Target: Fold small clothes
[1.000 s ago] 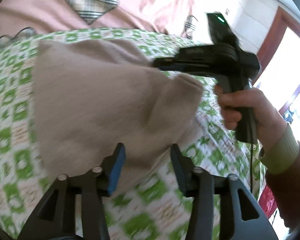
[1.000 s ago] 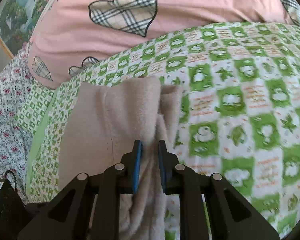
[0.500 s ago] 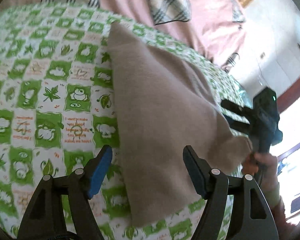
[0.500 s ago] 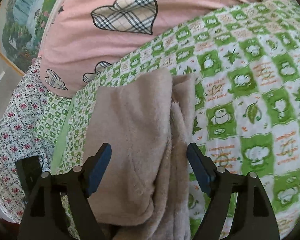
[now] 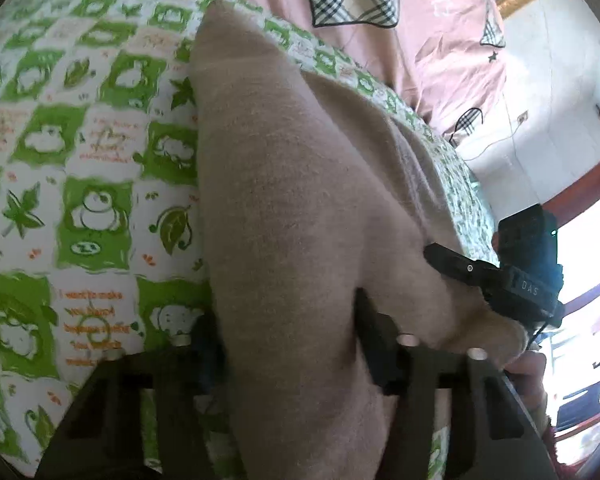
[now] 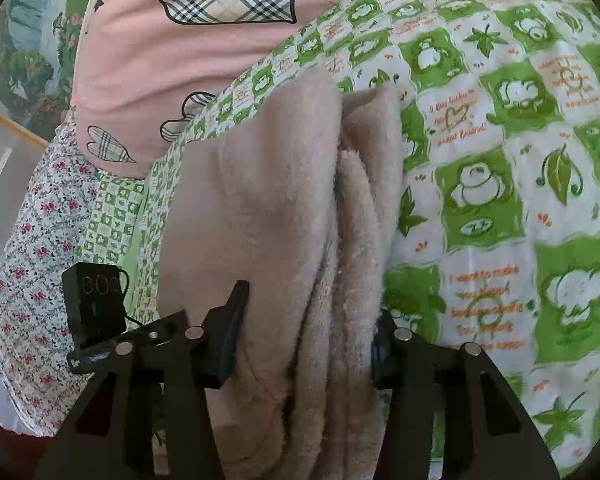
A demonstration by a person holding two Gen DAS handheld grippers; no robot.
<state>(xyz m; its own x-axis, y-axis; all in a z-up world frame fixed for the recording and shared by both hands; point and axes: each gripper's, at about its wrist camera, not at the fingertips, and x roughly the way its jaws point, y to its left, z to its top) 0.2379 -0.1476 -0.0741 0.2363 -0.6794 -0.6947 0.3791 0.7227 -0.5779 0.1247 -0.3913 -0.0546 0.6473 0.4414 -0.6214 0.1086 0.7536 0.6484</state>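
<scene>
A folded beige fleece garment lies on the green-and-white checked bedsheet. My left gripper is open, its two fingers straddling the near end of the garment. In the right wrist view the same garment shows as stacked fuzzy layers. My right gripper is open, a finger on each side of the garment's near end. The right gripper also shows in the left wrist view, at the garment's right edge. The left gripper's body shows at the left in the right wrist view.
A pink quilt with plaid hearts lies along the far side of the bed. A floral sheet covers the bed's left edge. A framed picture hangs on the wall. A doorway stands at the right.
The right gripper opened and let go of the garment one second ago. Both grippers have since moved closer, so their open fingers now straddle the garment's ends.
</scene>
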